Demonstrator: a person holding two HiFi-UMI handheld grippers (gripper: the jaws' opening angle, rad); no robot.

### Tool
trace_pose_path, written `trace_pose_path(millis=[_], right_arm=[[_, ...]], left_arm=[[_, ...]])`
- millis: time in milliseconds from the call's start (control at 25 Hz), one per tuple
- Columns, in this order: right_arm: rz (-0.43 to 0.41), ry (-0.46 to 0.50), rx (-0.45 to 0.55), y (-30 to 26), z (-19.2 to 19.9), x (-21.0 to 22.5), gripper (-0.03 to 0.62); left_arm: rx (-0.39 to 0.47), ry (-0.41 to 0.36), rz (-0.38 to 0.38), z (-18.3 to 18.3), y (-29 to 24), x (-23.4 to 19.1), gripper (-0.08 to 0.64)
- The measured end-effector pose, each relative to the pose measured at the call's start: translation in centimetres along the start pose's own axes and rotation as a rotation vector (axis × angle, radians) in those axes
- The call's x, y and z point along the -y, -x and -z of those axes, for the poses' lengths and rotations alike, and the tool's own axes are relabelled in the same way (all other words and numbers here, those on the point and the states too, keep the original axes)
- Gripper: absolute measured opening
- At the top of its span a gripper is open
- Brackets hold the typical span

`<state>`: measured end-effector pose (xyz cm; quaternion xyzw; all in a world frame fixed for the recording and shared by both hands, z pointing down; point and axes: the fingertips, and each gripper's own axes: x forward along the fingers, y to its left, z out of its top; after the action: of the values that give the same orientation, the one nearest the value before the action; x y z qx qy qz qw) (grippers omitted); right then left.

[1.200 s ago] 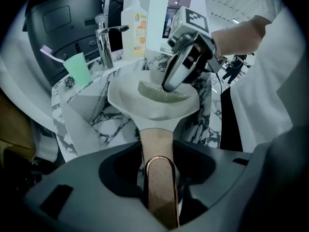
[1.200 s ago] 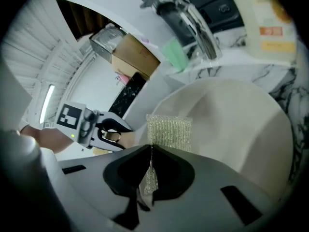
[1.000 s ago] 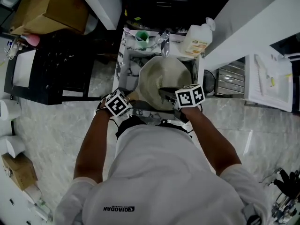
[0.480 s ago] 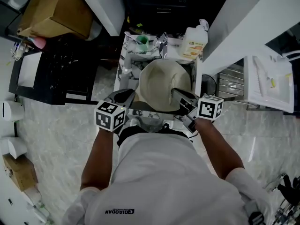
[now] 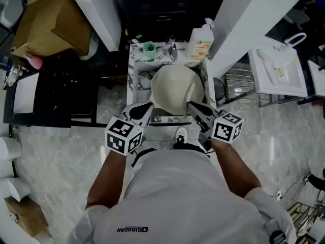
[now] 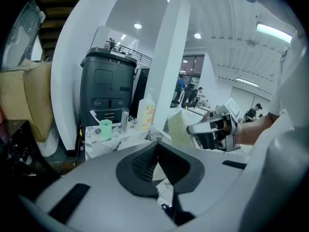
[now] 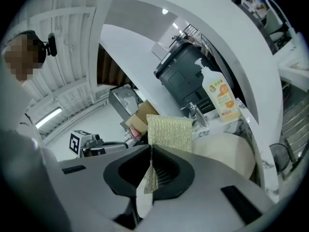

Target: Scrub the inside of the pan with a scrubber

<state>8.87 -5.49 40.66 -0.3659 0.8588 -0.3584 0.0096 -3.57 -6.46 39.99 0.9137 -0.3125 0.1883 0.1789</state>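
Pan: round, cream-coloured, matt pan (image 5: 175, 88); it sits in the basin of the marble-patterned bench (image 5: 133, 70), just far of both grippers.

Scrubber: rectangular mesh pad, pale gold-green and coarse in weave. The scrubber (image 7: 169, 132) stands upright above the pan's near right part. Whether it touches the pan cannot be told.

Right gripper: the right gripper (image 5: 190, 104) has its jaws clamped on the lower edge of the scrubber. Most of the pad projects beyond the jaw tips.

Left gripper: the left gripper (image 5: 148, 107) has just been closing its jaws. They now meet, with nothing between them.

Hand pose: both forearms reach forward from the torso. The left gripper is at the pan's near left rim and the right gripper at its near right rim. Both point far and slightly inward, tilted a little downward. Each carries a cube with black-and-white square markers.

Far edge of bench: a green cup (image 5: 149, 47) stands at the left, a tap (image 5: 171, 47) in the middle and a pump bottle (image 5: 199, 42) at the right.

Labels: the bottle label shows an orange fruit, and its text is too small to read. The back of the person's white shirt (image 5: 177, 197) reads "QIAODAN", seen inverted from the head view.
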Motion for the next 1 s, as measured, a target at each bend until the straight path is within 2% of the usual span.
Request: trace_pose_path(millis=[120,360,600,800,1000], right_arm=[[0.026,-0.008,0.040,0.5,1.8,-3.3,0.051],[0.090,-0.014,0.075,2.2,6.1,-9.0,0.051],[0.102,0.014,0.148,4.7,7.5,-13.9,0.051],[0.099,0.025,0.166,6.4,7.1,-15.6,0.051],[0.084,0.047,0.156,7.7,6.5,-15.1,0.051]], left_arm=[[0.012,-0.026,0.044,1.5,2.6,1.7,0.014],[0.050,0.021,0.086,4.7,8.4,3.6,0.014],[0.055,-0.011,0.132,6.1,11.9,6.2,0.014],[0.077,-0.007,0.127,5.3,13.6,7.7,0.014],[0.086,-0.006,0.089,4.5,13.2,8.7,0.014]])
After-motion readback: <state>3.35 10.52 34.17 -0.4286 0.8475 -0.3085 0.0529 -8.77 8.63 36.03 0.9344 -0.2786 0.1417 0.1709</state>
